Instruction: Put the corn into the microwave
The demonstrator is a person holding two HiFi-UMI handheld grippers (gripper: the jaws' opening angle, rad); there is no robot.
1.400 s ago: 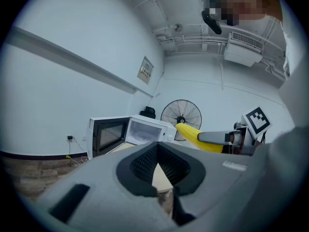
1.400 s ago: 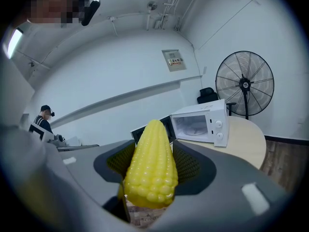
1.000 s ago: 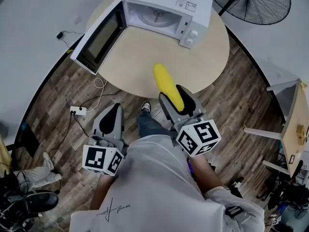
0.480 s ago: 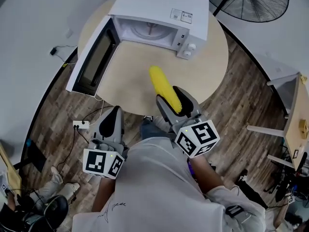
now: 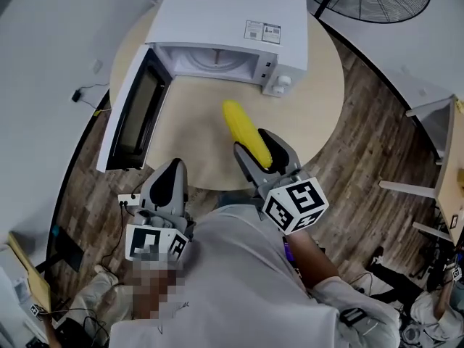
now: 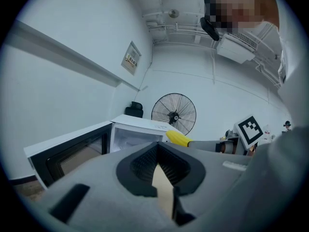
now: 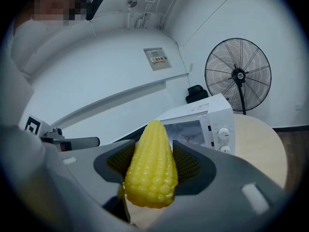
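Both grippers have come closer to the open microwave (image 5: 232,20). The right gripper (image 5: 264,158) clamps the corn (image 5: 246,133) above the table's (image 5: 312,85) near edge; the left gripper (image 5: 168,183) is closed and empty.

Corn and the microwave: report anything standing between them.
Nothing visible does. The corn sits in the right gripper over bare table. The microwave has its door swung wide open, and its cavity faces the corn.
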